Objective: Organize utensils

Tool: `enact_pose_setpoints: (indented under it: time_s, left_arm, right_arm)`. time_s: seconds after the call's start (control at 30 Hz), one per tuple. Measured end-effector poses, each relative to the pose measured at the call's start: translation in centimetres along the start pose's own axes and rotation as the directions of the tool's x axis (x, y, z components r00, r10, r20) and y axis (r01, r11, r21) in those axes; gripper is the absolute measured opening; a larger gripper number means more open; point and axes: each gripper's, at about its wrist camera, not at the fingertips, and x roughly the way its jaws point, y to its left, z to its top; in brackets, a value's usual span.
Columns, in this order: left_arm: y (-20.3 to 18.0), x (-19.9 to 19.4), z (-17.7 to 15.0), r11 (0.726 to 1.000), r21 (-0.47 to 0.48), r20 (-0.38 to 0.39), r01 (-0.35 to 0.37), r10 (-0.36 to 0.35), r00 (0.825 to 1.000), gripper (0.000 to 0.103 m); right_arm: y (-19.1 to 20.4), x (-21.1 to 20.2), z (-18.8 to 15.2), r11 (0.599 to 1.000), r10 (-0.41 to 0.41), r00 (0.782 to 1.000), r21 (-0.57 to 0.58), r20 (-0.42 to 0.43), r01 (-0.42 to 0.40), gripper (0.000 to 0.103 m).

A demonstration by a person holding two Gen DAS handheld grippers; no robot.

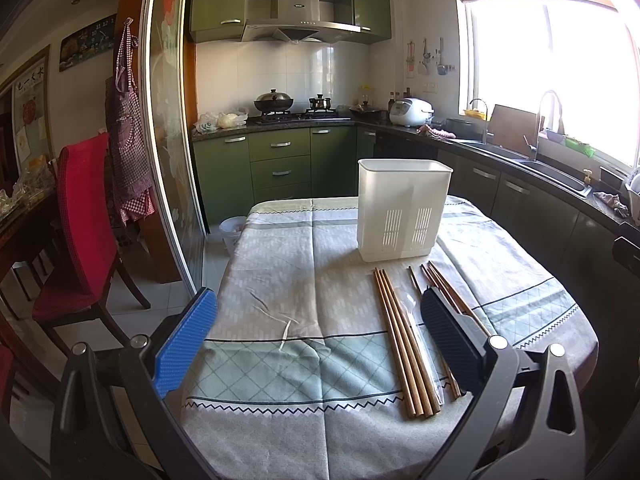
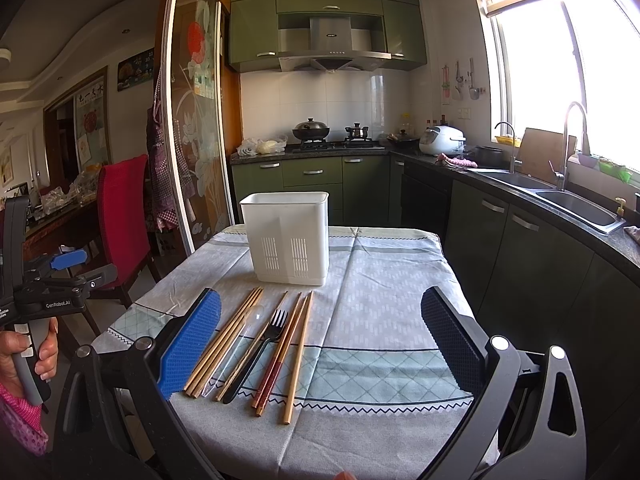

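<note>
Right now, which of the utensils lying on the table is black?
The fork. It is the only black piece, lying among the wooden chopsticks and a clear plastic spoon, in front of the white holder.

In front of the white utensil holder (image 2: 286,236) on the tablecloth lie eight wooden chopsticks (image 2: 224,344) (three together at the left, one beside the spoon, four beyond the fork), one clear plastic spoon (image 2: 240,344) and one black plastic fork (image 2: 264,344).
</note>
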Motion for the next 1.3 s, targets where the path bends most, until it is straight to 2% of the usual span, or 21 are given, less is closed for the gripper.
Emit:
enact_pose_setpoints:
  time_s: [0.8,0.93,1.0,1.07,1.13,1.3]
  left_arm:
    - [-0.4,0.1,-0.7,1.000,0.002,-0.006,0.004,-0.003,1.000,0.097]
    - [-0.7,0.6,-1.1,1.000,0.004,-0.028,0.010,-0.010,1.000,0.097]
    - [-0.8,1.5,-0.9,1.000,0.003,-0.070,0.025,-0.025,0.997,0.097]
    - [-0.9,2.9,-0.4,0.999,-0.010,-0.132,0.046,-0.047,0.990,0.097]
    - [-0.9,4.6,-0.2,0.997,-0.030,-0.212,0.068,-0.073,0.975,0.097]
    - [-1.5,8.5,0.4,0.991,-0.074,-0.358,0.112,-0.132,0.924,0.097]
  right_arm:
    - [0.0,0.3,-0.2,1.000,0.002,1.000,0.002,-0.007,-0.002,0.099]
    - [0.1,0.7,0.0,1.000,0.009,1.000,0.001,-0.018,-0.009,0.099]
    - [0.0,1.1,0.2,1.000,0.011,0.999,-0.006,-0.034,-0.011,0.099]
    - [-0.3,1.9,0.5,1.000,0.006,0.998,-0.012,-0.063,-0.007,0.099]
    - [-1.0,3.0,0.9,1.000,-0.002,0.995,0.007,-0.099,0.003,0.099]
    - [-2.6,5.4,1.6,0.999,0.026,0.983,0.044,-0.181,-0.019,0.099]
